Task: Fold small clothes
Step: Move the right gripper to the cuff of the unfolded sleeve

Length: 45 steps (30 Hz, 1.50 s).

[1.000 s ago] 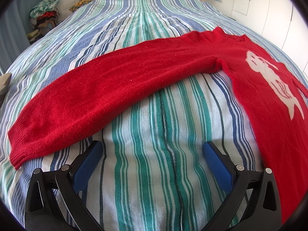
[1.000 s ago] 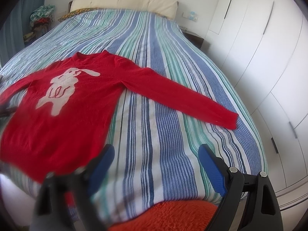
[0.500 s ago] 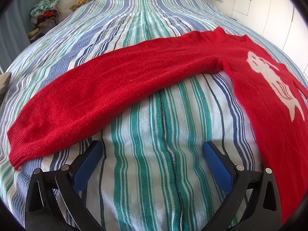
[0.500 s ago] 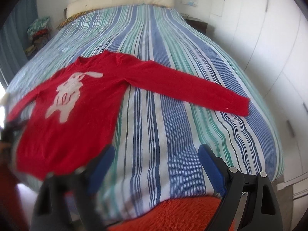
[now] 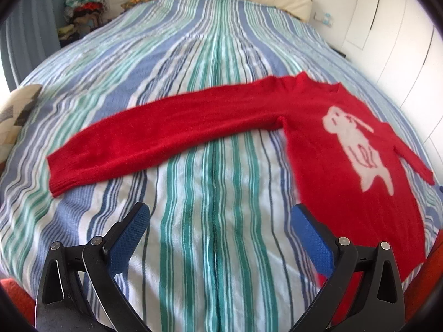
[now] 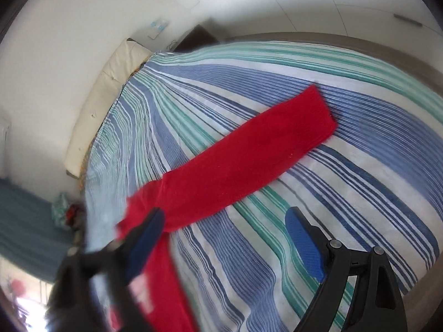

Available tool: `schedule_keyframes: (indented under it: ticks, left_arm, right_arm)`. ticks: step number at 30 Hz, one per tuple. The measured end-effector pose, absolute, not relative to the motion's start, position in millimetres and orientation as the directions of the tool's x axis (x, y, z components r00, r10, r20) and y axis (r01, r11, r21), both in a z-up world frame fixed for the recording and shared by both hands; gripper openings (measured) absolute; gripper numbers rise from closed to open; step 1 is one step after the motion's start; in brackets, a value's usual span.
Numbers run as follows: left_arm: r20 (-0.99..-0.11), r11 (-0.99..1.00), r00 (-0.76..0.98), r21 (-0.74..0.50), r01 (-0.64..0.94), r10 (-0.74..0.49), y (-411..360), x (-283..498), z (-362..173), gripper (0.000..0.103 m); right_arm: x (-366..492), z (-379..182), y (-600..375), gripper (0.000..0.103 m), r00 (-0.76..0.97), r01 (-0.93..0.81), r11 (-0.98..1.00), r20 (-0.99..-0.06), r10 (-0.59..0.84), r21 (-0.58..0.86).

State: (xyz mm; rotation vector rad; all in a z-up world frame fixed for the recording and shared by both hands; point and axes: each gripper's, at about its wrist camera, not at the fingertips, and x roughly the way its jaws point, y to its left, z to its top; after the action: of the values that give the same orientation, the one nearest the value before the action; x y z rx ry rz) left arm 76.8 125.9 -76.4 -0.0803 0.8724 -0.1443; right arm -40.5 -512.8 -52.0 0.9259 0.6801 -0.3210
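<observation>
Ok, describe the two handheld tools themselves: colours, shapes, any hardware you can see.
Both look alike. The left tool has two black, curved plastic fingers with triangular cut-outs, each faced with a blue textured pad and fixed with round silver pins. The right tool shows the same black frame, blue pads and silver pins, though its left side is blurred. No cables, markings or sleeves are visible.

The sweater (image 5: 326, 149) is plain red with a white rabbit figure (image 5: 357, 144) at right of frame. The bedspread (image 5: 210, 63) carries blue, green and white stripes. Each claw (image 5: 218, 227) has blue pads on black arms.
</observation>
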Motion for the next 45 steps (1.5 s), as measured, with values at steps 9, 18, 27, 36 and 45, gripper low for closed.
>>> schedule_keyframes:
  ticks: [9, 18, 27, 36, 45]
  left_arm:
    - [-0.707, 0.99, 0.693, 0.103, -0.1, 0.143, 138, 57, -70, 0.102]
    - [-0.671, 0.977, 0.716, 0.199, -0.074, 0.191, 117, 44, -72, 0.102]
    - [-0.711, 0.995, 0.699, 0.104, 0.003, 0.072, 114, 41, -72, 0.102]
    - [-0.711, 0.995, 0.697, 0.092, -0.037, 0.091, 123, 43, -74, 0.102]
    - [-0.72, 0.991, 0.683, 0.131, -0.037, 0.121, 121, 42, -79, 0.102]
  right_arm:
    - [-53, -31, -469, 0.091, 0.762, 0.501, 0.749, -0.632, -0.143, 0.435]
    - [-59, -36, -465, 0.092, 0.763, 0.503, 0.739, -0.632, -0.137, 0.448]
    - [-72, -47, -482, 0.092, 0.775, 0.534, 0.655, -0.619, -0.127, 0.534]
    - [-33, -20, -518, 0.092, 0.761, 0.507, 0.671, -0.646, -0.055, 0.541]
    - [-20, -101, -554, 0.092, 0.752, 0.592, 0.317, -0.65, 0.112, 0.74]
